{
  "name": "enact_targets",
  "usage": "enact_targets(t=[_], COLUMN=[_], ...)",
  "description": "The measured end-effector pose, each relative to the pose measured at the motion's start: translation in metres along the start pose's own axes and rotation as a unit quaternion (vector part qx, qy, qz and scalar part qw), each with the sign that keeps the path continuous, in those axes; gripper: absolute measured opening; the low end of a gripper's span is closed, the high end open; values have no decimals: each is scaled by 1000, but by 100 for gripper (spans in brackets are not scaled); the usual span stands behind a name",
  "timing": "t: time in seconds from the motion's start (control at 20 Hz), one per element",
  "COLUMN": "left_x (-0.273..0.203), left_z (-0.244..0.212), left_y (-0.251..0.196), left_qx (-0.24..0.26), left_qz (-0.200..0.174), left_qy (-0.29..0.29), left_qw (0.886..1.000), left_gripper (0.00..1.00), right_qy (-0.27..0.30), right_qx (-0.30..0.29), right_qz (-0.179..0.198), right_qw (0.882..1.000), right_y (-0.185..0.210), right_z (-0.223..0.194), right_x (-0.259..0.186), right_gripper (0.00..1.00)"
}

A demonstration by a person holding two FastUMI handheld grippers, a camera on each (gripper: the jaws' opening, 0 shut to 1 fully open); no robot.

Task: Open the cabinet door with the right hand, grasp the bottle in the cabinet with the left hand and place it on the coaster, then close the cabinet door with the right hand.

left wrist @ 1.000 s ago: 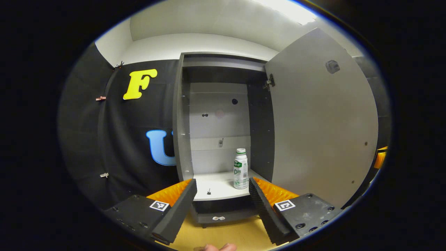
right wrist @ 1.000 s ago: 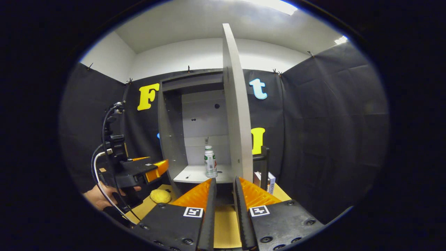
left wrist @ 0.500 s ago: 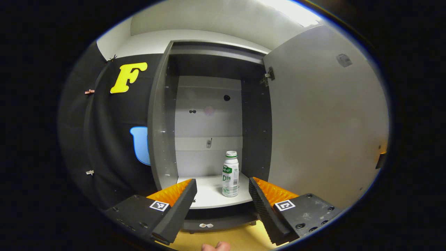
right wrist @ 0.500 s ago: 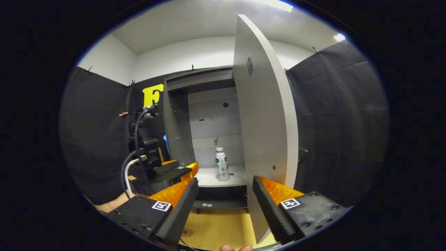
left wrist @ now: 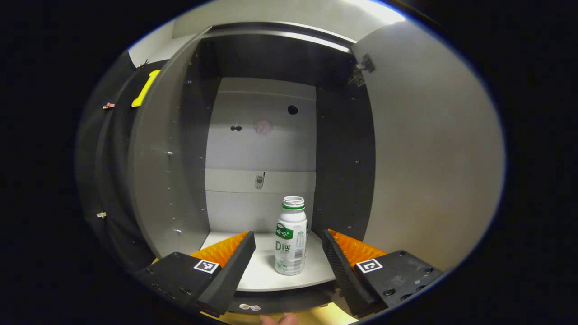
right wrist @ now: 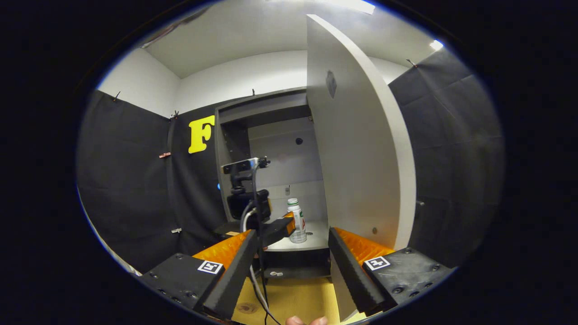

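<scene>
In the left gripper view the bottle (left wrist: pixel 290 235) stands upright at lower centre on the cabinet (left wrist: pixel 259 135) shelf, framed by the wide-open left gripper (left wrist: pixel 288 259), untouched. We judge the approach should run straight, fingers straddling the body below the cap before closing. The right gripper (right wrist: pixel 292 266) hangs wide and empty at bottom centre of its view, beside the open door (right wrist: pixel 361 149).

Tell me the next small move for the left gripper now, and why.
Probably ease the left gripper forward until its open fingers straddle the bottle, then close. The cabinet door is swung open, the bottle stands upright on the shelf, centred between the fingers but ungripped.
</scene>
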State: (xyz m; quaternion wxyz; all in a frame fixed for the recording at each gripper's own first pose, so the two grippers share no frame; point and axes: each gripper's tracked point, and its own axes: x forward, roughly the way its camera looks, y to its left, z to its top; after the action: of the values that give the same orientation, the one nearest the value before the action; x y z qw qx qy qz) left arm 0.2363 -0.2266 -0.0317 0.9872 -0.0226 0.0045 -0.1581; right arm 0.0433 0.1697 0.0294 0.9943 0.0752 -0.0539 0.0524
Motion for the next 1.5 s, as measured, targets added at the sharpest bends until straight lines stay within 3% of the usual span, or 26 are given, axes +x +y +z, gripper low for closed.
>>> enact_targets(t=[0.3,0.65,0.7,0.75,0.85,1.3,1.35,1.4,1.5], left_x=[64,105,109,108,105,47,36,25,2], left_z=[-28,-45,-45,-45,-44,-15,-12,-9,-4], left_y=[2,2,3,1,6,31,35,40,53], left_qx=[0,13,14,15,19,23,22,21,23], left_qz=[17,16,21,16,16,11,11,12,17], left_qy=[15,26,23,23,23,-4,-6,-8,-15], left_qw=[1000,999,999,999,999,1000,1000,1000,999], left_gripper=[95,95,88,80,77,76,76,76,77], right_qy=[-2,4,6,6,4,-10,-13,-13,-4], right_qx=[-9,-19,-18,-16,-15,-14,-18,-16,-4], right_qz=[17,24,21,18,7,-26,-26,-23,-11], right_qw=[1000,1000,1000,1000,1000,1000,999,1000,1000], right_y=[6,8,8,7,5,-2,0,1,4], right_z=[-6,-10,-10,-10,-9,-6,-6,-6,-6], right_x=[4,5,5,6,7,14,16,14,10], right_gripper=[98,98,98,98,97,98,90,98,100])
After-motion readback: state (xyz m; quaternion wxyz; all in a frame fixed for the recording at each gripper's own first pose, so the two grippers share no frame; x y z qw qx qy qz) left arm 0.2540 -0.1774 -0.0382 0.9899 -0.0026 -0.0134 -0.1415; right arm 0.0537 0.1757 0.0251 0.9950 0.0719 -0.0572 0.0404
